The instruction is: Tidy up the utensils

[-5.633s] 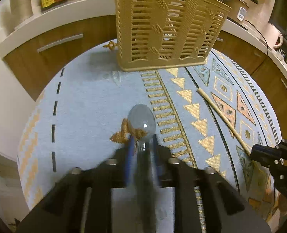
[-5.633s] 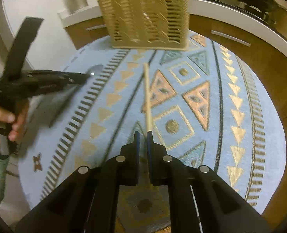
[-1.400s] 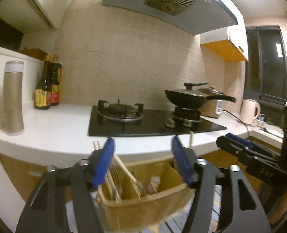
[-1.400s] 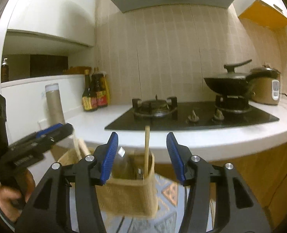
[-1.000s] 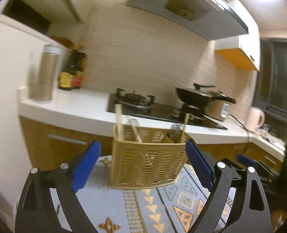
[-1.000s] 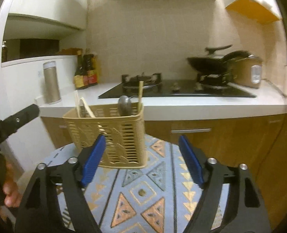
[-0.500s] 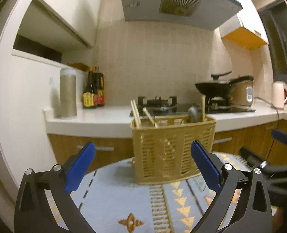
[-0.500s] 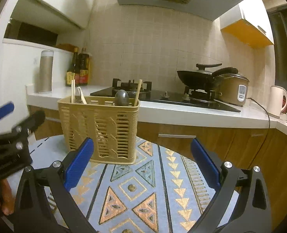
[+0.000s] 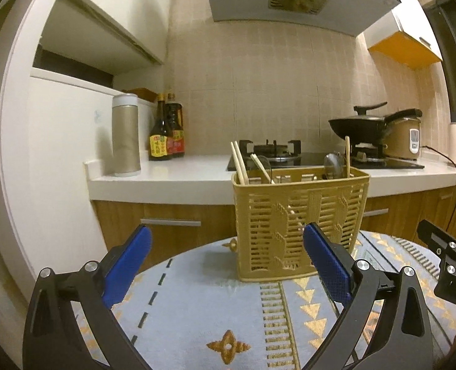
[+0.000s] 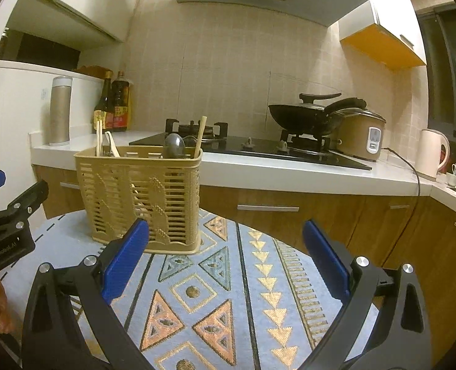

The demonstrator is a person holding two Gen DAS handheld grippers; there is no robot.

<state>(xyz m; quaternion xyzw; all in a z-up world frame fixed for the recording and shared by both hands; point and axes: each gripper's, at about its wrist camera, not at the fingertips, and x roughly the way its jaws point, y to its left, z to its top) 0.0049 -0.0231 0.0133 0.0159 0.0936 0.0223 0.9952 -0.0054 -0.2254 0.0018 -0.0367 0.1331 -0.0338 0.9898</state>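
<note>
A tan slotted utensil basket (image 9: 299, 215) stands upright on the round patterned table mat (image 9: 197, 314); it also shows in the right wrist view (image 10: 138, 197). Wooden chopsticks (image 9: 238, 163) lean in its left compartment. A metal spoon (image 10: 174, 145) and one chopstick (image 10: 200, 137) stand in its right compartment. My left gripper (image 9: 226, 265) is open and empty, held back from the basket. My right gripper (image 10: 225, 263) is open and empty, to the right of the basket.
A white counter (image 9: 172, 175) with a gas hob (image 10: 246, 146), a wok (image 10: 305, 118), a rice cooker (image 10: 362, 135), sauce bottles (image 9: 166, 135), a steel flask (image 9: 125, 145) and a kettle (image 10: 431, 151) runs behind the table. Wooden cabinets (image 10: 289, 212) stand below.
Both grippers let go of the spoon and the chopstick in the basket, opened wide and drew back and down from it. Over the last half second they have hardly moved.
</note>
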